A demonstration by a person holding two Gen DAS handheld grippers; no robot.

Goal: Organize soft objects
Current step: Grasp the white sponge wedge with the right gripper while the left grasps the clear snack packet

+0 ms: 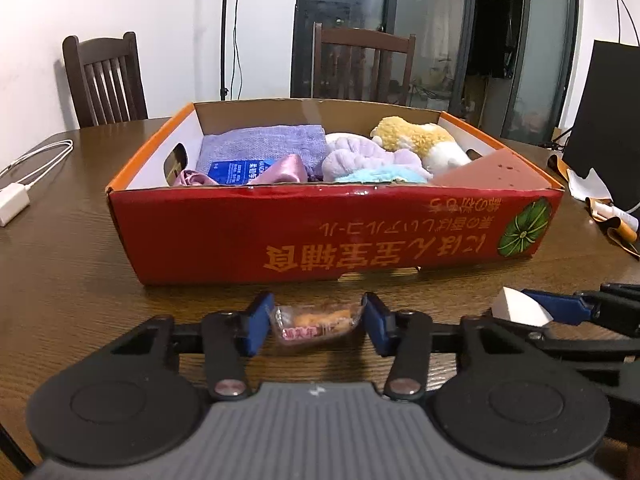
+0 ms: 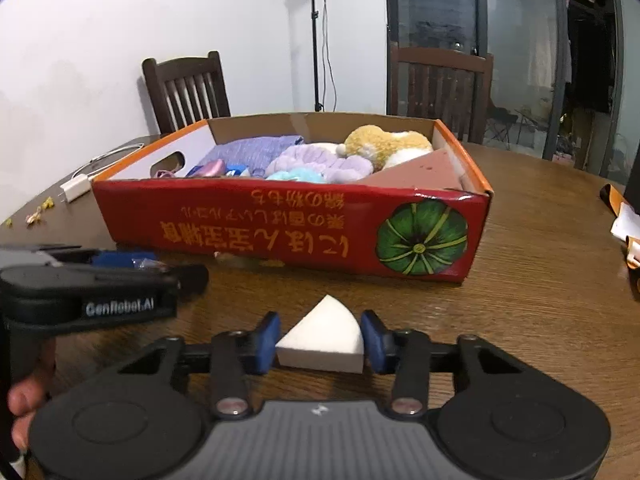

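The left tool [image 1: 317, 322] sits low over the brown wooden tabletop [image 1: 72, 248], its blue pads closed in on both ends of a small clear-wrapped snack packet [image 1: 316, 323] that lies just in front of the red cardboard box [image 1: 332, 232]. The pads touch the wrapper's crimped ends, so the packet is pinched between them.

The right tool [image 2: 320, 342] is beside it, and its blue pads press on the two sides of a white wedge-shaped sponge [image 2: 322, 340], which rests on the tabletop with its point toward the box. In the left wrist view the same sponge shows at the right edge, between the right tool's fingers [image 1: 560, 308].

The open box stands near both tools, with upside-down yellow lettering and a green pumpkin picture [image 2: 422, 236] on its near wall. Inside lie a folded purple towel [image 1: 264, 142], a pink satin piece [image 1: 280, 170], a blue packet [image 1: 236, 171], a lilac plush piece [image 1: 360, 156], a light blue fluffy thing [image 1: 380, 176] and a yellow-and-white plush toy [image 1: 420, 140].

A white charger with its cable [image 1: 14, 200] lies at the tabletop's left.
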